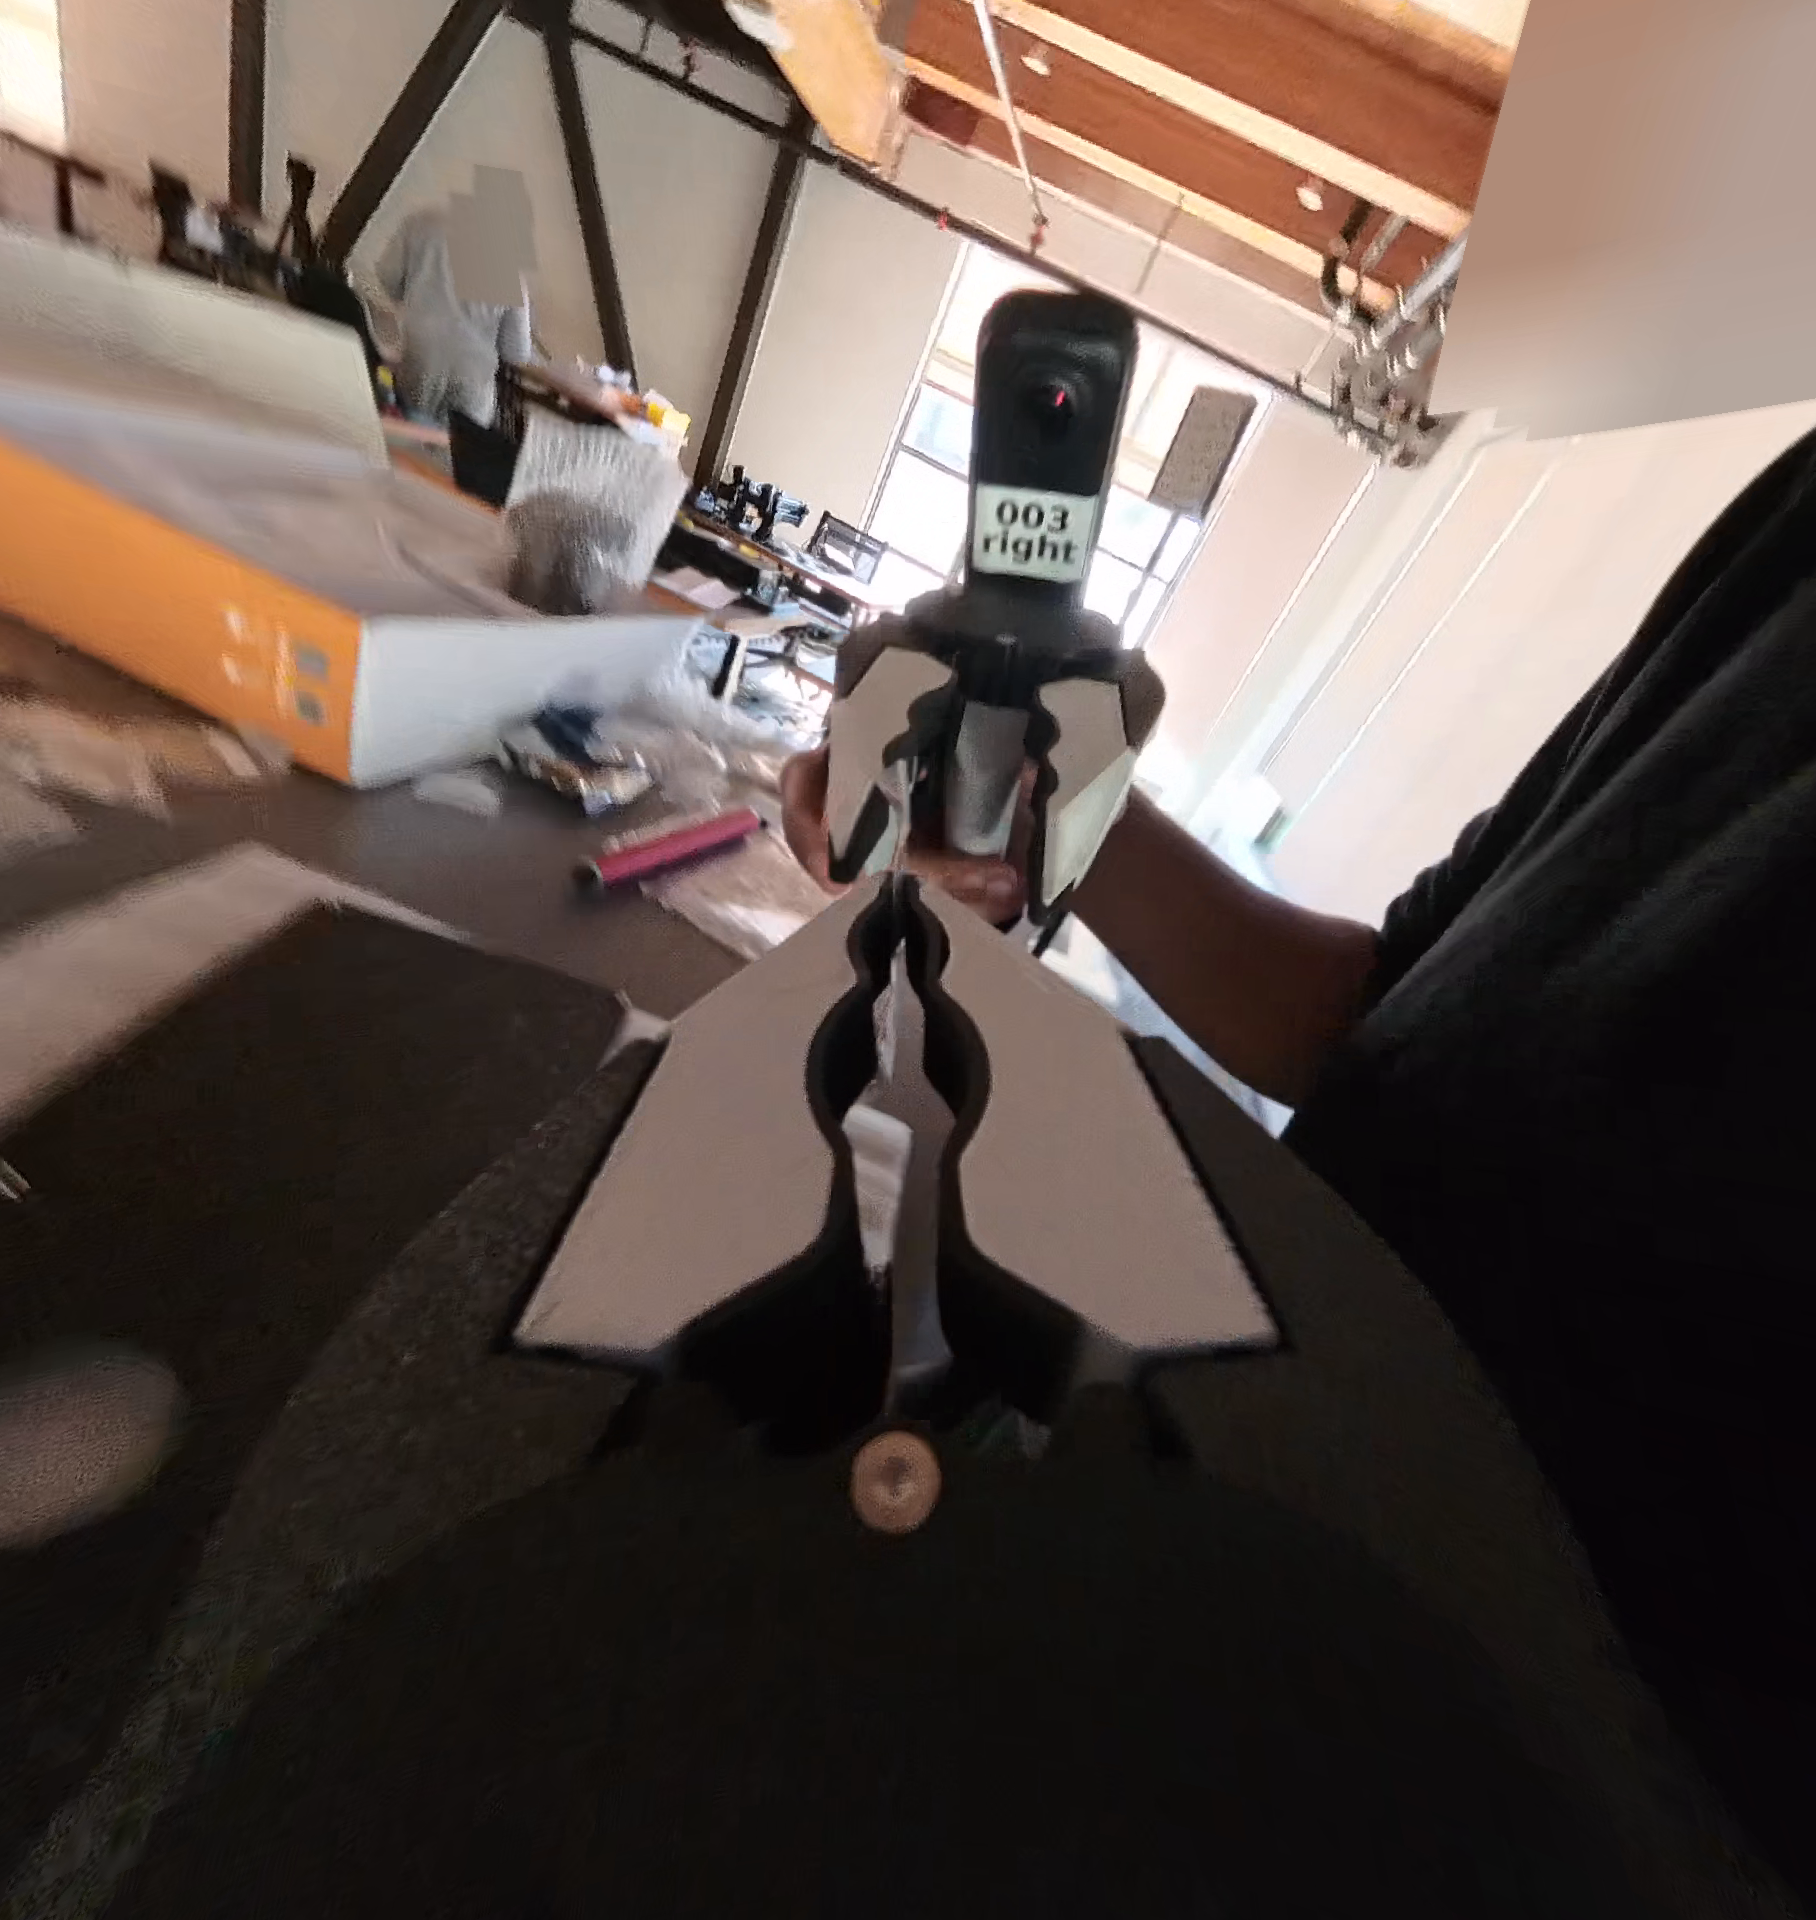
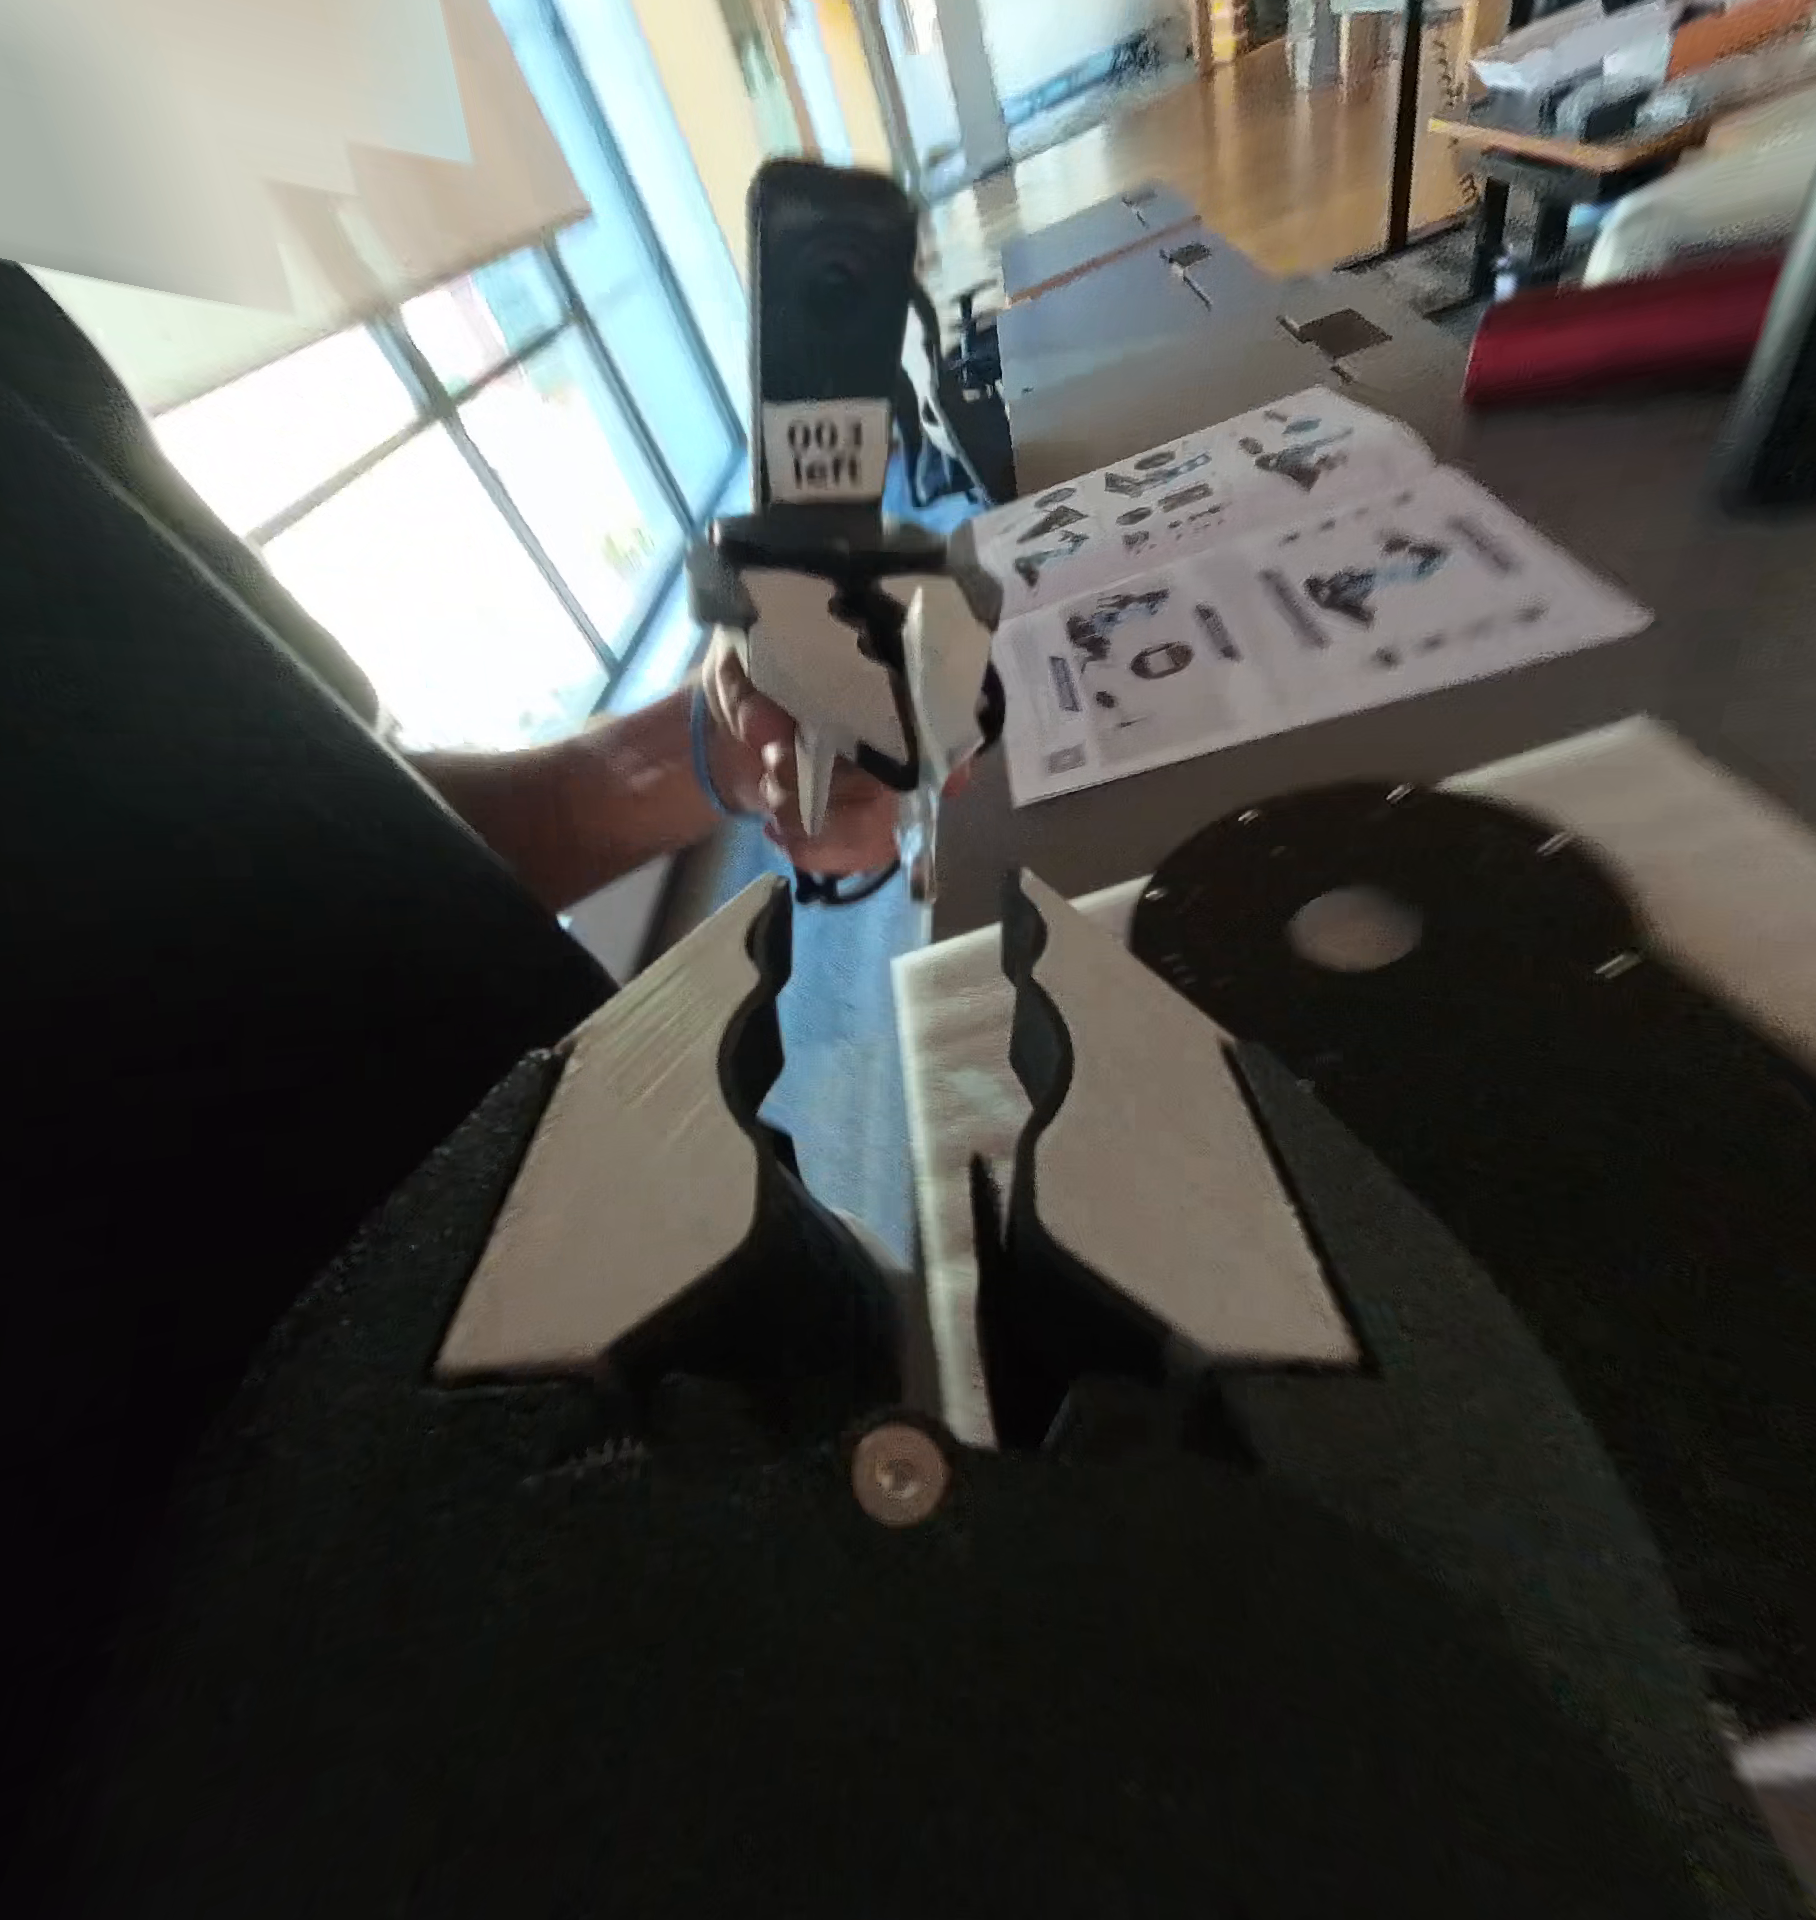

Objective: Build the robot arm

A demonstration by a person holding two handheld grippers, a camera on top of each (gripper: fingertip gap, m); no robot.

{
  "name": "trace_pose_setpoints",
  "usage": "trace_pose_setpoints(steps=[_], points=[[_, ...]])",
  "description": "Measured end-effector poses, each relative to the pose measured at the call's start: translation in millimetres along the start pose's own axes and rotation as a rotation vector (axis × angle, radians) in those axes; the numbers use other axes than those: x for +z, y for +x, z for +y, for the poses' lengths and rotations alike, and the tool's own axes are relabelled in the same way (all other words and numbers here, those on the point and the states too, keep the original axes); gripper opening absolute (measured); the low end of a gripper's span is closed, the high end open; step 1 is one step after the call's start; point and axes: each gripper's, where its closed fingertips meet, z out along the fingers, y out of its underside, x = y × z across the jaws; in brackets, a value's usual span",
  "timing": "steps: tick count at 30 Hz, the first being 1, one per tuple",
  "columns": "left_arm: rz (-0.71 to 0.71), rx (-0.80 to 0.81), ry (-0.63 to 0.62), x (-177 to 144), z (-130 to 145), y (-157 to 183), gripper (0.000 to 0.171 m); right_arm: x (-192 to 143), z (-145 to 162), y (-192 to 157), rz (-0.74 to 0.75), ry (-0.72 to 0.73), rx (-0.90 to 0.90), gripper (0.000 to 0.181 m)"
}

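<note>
Between the 2 grippers, above a dark table, hangs a thin clear strip. The left gripper is clenched on it: in the left wrist view its jaws stand almost together and the strip runs along the narrow gap between them. In the right wrist view a small end of it shows under the tips of that gripper. The right gripper is released, its jaws stand apart with nothing between, and it faces the left one, near but not touching.

In the right wrist view a black round plate with 1 hole lies at 3 o'clock on a white sheet, and a printed leaflet lies at 1 o'clock. In the left wrist view an orange and white box lies at 10 o'clock and a pink tube nearer, at 11 o'clock.

I judge the strip light, limp and maybe slippery. The free end under the tips seems the best place to take hold.
</note>
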Motion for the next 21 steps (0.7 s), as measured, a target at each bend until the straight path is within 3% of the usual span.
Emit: trace_pose_setpoints(steps=[2,5,6,8,11,14,17,19,21], points=[[0.019,-0.117,0.023,-2,23,6,0.0,6,13,-3,-0.027,0.091,0.156,0.037],[0.07,-0.221,0.062,2,34,14,0.0,8,22,0,-0.073,0.164,0.276,0.034],[0.093,-0.238,0.046,5,39,17,0.0,8,20,-1,-0.109,0.186,0.298,0.03],[0.079,-0.23,-0.011,13,50,14,0.0,5,16,-3,-0.173,0.218,0.29,0.0],[0.045,-0.251,-0.045,20,54,6,0.0,6,24,8,-0.17,0.152,0.286,0.0],[-0.168,-0.296,-0.061,19,61,-30,0.0,3,32,36,-0.04,0.105,0.232,0.0],[-0.521,-0.335,-0.055,-4,71,-72,0.015,1,53,68,0.204,0.005,0.084,0.0],[-0.68,-0.368,-0.003,-17,73,-74,0.016,-3,65,79,0.316,-0.053,0.006,0.0],[-0.71,-0.42,0.058,-12,75,-59,0.015,-1,70,74,0.321,-0.065,-0.004,0.0]])
